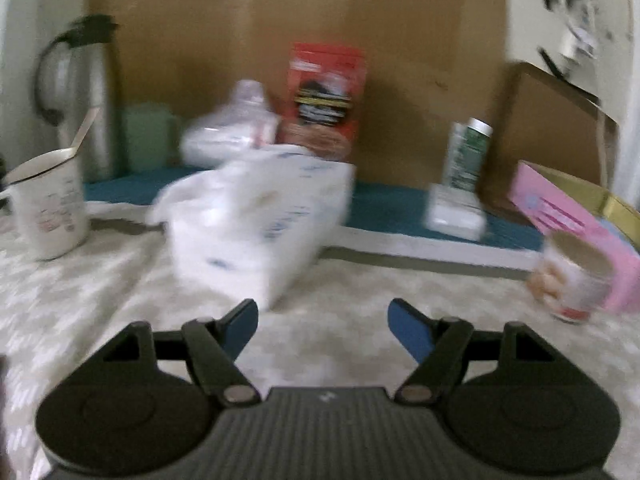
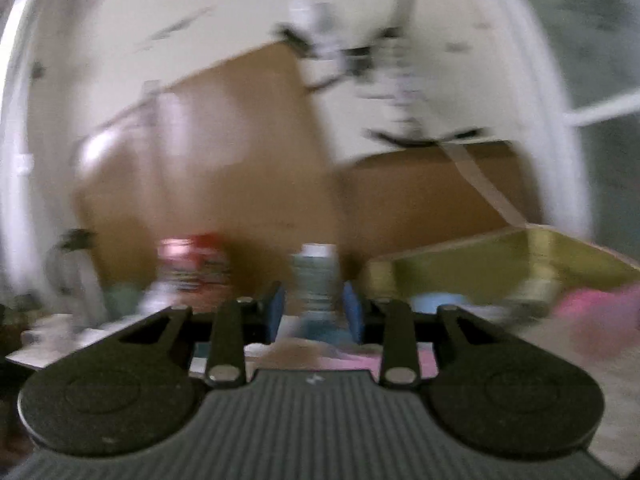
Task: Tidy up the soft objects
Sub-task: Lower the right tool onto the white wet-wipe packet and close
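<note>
Lying crumpled, white blue-printed soft pack (image 1: 256, 224), left hand-held gripper (image 1: 323, 320) wide, right hand-held gripper (image 2: 314, 312) seemingly narrower, blurred.

A home: thermos (image 1: 86, 108), mug (image 1: 50, 208), cardboard box (image 1: 296, 40).

Ahead of your left claw, the soft pack (image 1: 260, 220) is white with blue print; the box (image 1: 576, 232) to its right is pink, the pouch (image 1: 324, 100) beyond red.

White soft pack (image 1: 256, 220) lying on cloth
</note>
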`<state>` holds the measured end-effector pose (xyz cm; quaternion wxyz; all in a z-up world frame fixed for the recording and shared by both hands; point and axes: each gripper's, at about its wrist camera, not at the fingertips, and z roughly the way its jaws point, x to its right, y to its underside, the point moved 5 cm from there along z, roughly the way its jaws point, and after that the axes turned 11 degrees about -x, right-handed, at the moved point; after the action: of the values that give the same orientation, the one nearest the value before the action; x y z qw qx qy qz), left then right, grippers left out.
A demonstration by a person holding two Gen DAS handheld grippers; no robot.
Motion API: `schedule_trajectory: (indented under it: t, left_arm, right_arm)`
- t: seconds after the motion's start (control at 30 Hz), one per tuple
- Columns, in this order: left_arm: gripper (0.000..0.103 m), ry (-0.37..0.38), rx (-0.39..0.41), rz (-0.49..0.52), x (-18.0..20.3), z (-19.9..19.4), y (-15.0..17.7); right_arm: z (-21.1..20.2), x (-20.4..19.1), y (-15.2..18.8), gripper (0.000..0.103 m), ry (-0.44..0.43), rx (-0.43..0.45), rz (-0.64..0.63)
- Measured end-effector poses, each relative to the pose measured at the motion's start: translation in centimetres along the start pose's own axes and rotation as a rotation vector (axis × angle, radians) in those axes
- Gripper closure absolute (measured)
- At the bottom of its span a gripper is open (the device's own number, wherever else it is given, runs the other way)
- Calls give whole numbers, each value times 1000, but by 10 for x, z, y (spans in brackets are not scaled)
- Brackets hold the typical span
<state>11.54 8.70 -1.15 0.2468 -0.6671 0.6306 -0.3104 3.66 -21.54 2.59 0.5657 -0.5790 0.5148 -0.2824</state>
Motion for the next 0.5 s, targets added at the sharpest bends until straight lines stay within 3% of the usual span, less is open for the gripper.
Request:
schedule_trajectory:
  t: [0.07, 0.13, 0.17, 0.23, 0.3, 0.4, 0.5]
  left_arm:
    - [28, 31, -2, -39, -5, 1, 1]
    - [22, 31, 67, -57, -9, -9, 1]
    - [21, 35, 86, -59, -10, -12, 2]
    - [21, 48, 105, -57, -10, -17, 2]
    - [19, 57, 119, -62, -11, -20, 3]
    - [16, 82, 131, -83, -16, -21, 4]
    - [16, 113, 123, -120, -21, -18, 2]
  right_arm:
    - [34, -33, -9, 63, -58, -68, 13]
    - [75, -56, -14, 43, -48, -144, 23]
    - [99, -66, -16, 40, -21, -176, 25]
    - [146, -77, -20, 21, 58, -235, 6]
    - [197, -80, -22, 12, 187, -301, -19]
    - [260, -65, -16, 9, 326, -459, 11]
    - [297, -39, 4, 9, 410, -599, 141]
